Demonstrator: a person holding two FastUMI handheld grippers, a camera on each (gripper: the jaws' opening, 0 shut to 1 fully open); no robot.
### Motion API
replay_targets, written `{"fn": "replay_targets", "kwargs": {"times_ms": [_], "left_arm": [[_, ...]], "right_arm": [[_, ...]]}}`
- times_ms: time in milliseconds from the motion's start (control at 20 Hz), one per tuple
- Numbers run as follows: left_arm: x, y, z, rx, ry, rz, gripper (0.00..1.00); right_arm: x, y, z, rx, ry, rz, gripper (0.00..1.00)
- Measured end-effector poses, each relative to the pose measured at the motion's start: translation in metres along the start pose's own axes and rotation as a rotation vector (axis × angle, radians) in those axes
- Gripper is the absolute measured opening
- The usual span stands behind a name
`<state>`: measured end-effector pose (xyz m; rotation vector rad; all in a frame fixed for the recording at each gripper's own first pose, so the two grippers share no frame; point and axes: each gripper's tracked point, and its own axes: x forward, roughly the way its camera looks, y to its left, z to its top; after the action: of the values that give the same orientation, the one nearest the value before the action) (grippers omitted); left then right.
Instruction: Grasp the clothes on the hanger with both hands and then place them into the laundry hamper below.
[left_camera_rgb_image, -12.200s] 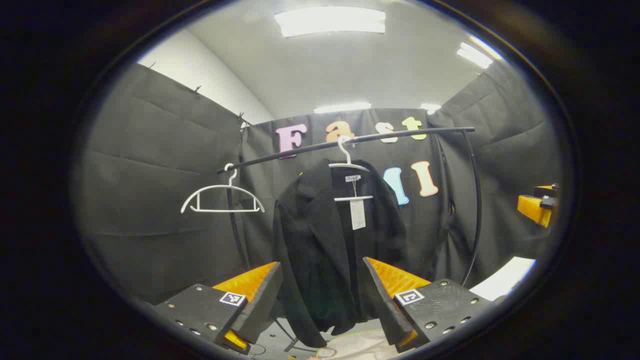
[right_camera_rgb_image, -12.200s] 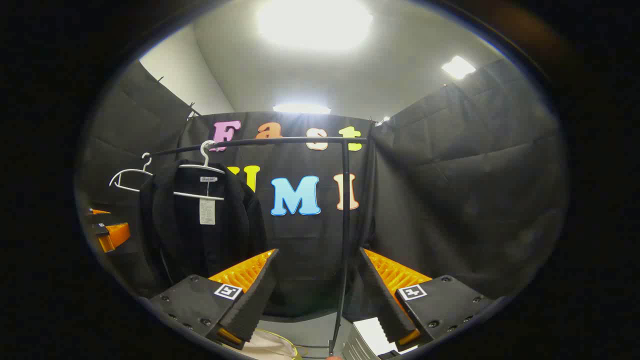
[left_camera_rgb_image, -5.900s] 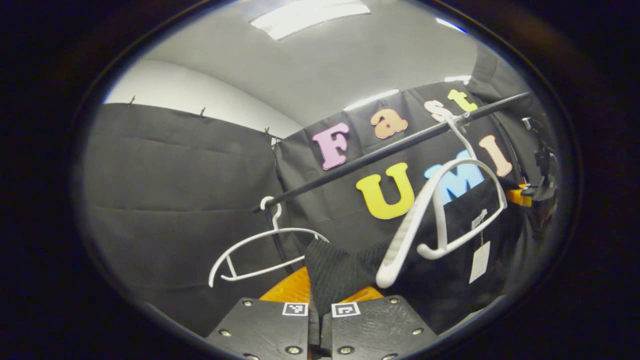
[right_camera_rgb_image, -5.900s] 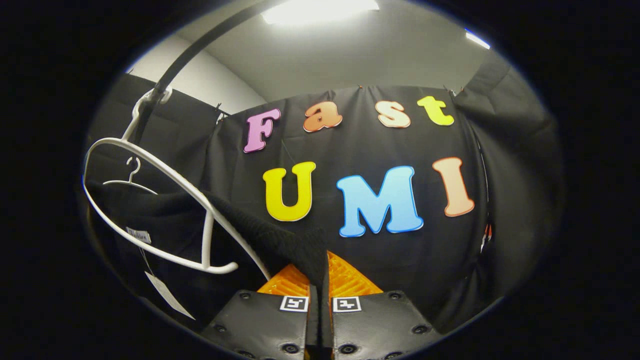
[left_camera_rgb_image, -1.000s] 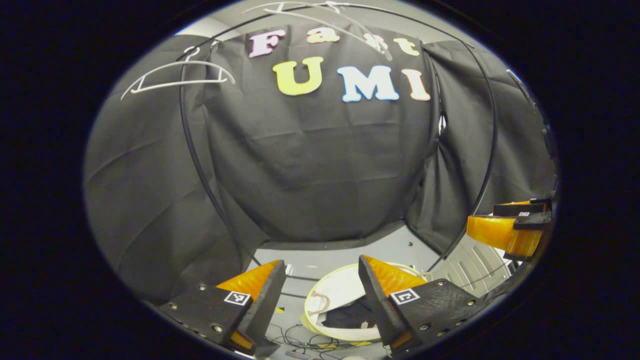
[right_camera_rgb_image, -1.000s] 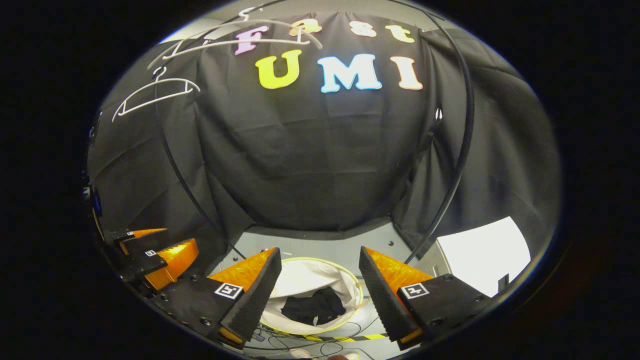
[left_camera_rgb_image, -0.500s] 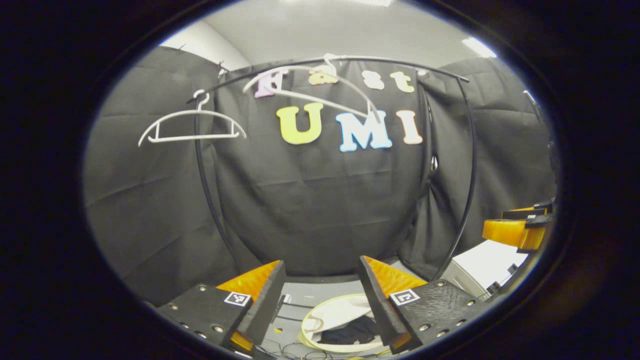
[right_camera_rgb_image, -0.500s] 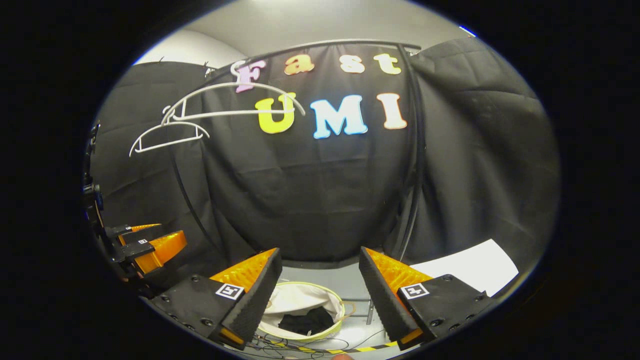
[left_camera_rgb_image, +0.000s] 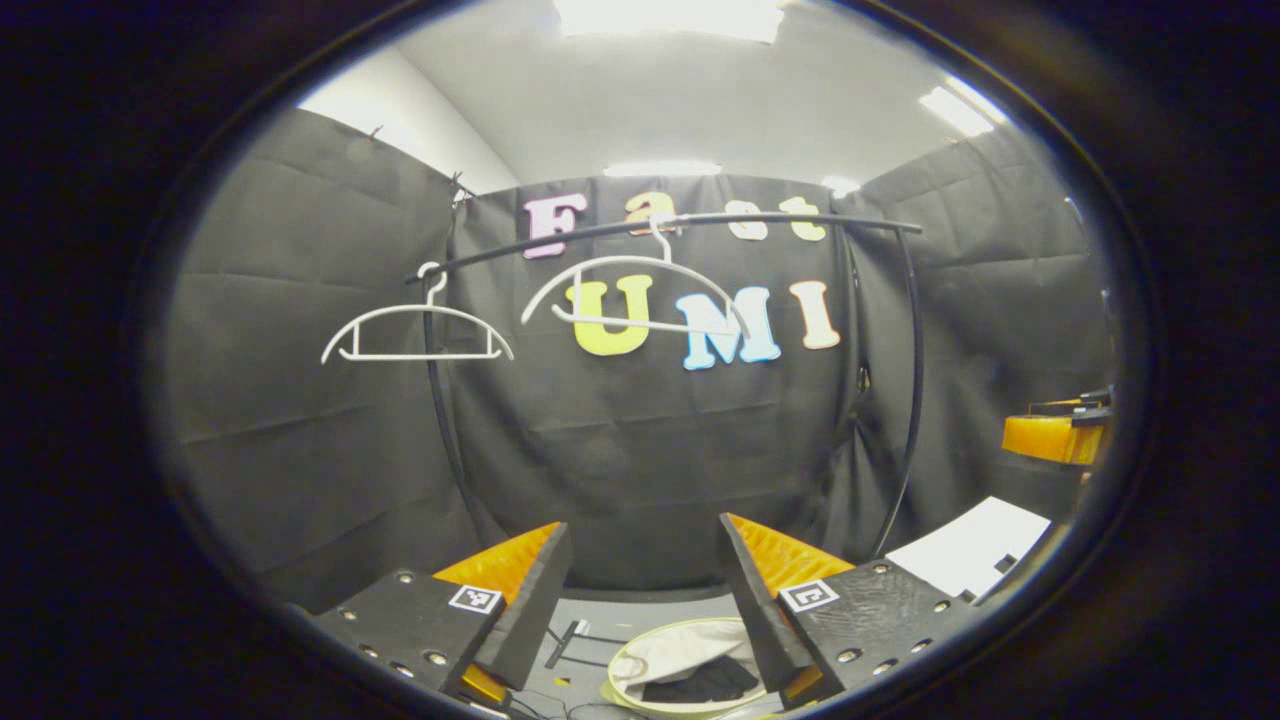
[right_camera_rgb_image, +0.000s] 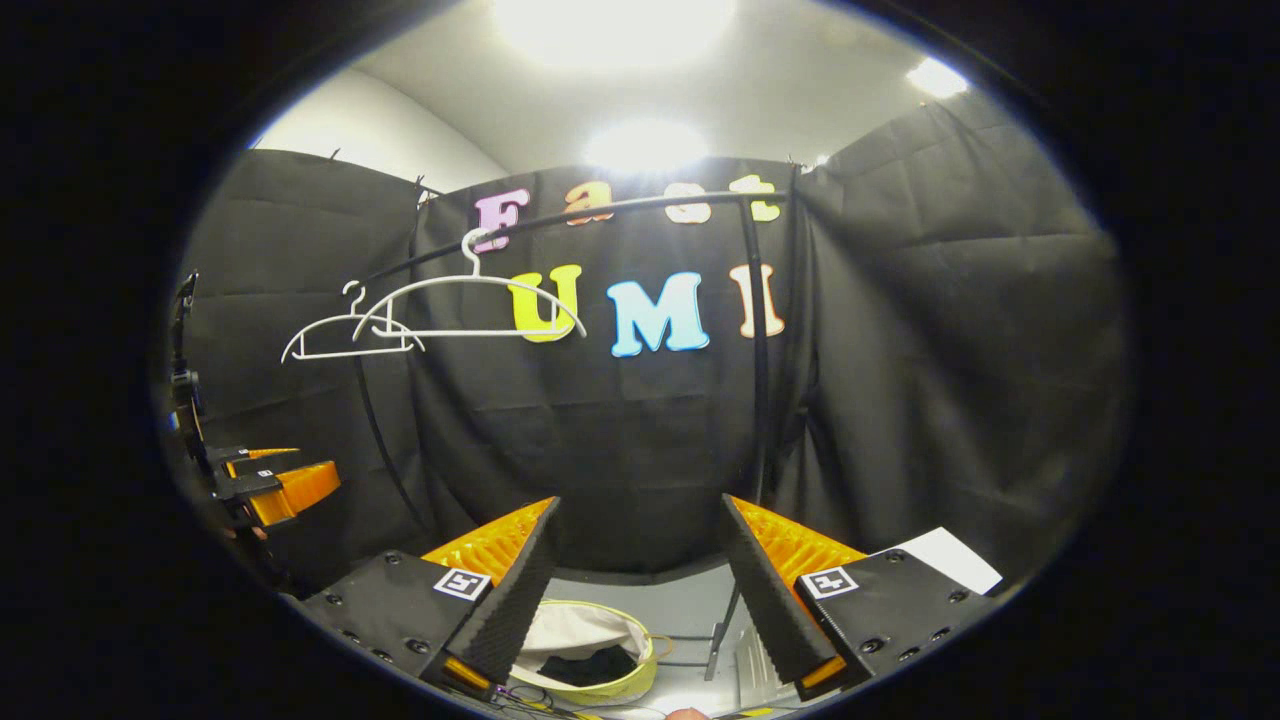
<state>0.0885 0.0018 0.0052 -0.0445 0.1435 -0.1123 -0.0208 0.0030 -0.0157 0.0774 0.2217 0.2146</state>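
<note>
The black garment (left_camera_rgb_image: 700, 686) lies inside the white round laundry hamper (left_camera_rgb_image: 640, 663) on the floor; the right gripper view has the garment (right_camera_rgb_image: 585, 667) in the hamper (right_camera_rgb_image: 580, 630) too. Two white hangers (left_camera_rgb_image: 635, 292) (left_camera_rgb_image: 415, 335) hang bare on the black rail (left_camera_rgb_image: 700, 220). My left gripper (left_camera_rgb_image: 640, 560) is open and holds nothing, well above the hamper. My right gripper (right_camera_rgb_image: 640, 540) is open as well, nothing between its fingers. The right gripper (left_camera_rgb_image: 1050, 435) appears at the right edge of the left gripper view, and the left gripper (right_camera_rgb_image: 275, 490) at the left edge of the right gripper view.
The rail's black uprights (left_camera_rgb_image: 910, 400) (right_camera_rgb_image: 755, 360) stand to the right of the hamper. A white flat object (left_camera_rgb_image: 965, 560) lies at the lower right. Cables (left_camera_rgb_image: 570, 640) run over the grey floor beside the hamper. Black cloth walls close the booth on three sides.
Both grippers have risen and tilted upward over the last second, so the hamper sank toward the bottom of each view. The garment stays in the hamper. Both stay open.
</note>
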Motion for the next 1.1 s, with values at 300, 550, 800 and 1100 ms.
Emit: {"fn": "replay_targets", "kwargs": {"times_ms": [300,550,800,1100], "left_arm": [[-0.041,0.026,0.042,-0.010,-0.076,0.048,0.85],[-0.061,0.037,0.058,0.003,-0.113,0.103,0.85],[-0.072,0.049,0.052,-0.005,-0.112,0.141,0.85],[-0.088,0.061,0.053,-0.029,-0.123,0.172,0.86]], "right_arm": [[-0.042,-0.052,0.035,-0.019,-0.122,-0.077,0.97],[-0.061,-0.080,0.039,0.013,-0.140,-0.124,0.93],[-0.069,-0.081,0.041,-0.003,-0.158,-0.140,0.93],[-0.079,-0.080,0.051,-0.007,-0.208,-0.138,0.96]]}}
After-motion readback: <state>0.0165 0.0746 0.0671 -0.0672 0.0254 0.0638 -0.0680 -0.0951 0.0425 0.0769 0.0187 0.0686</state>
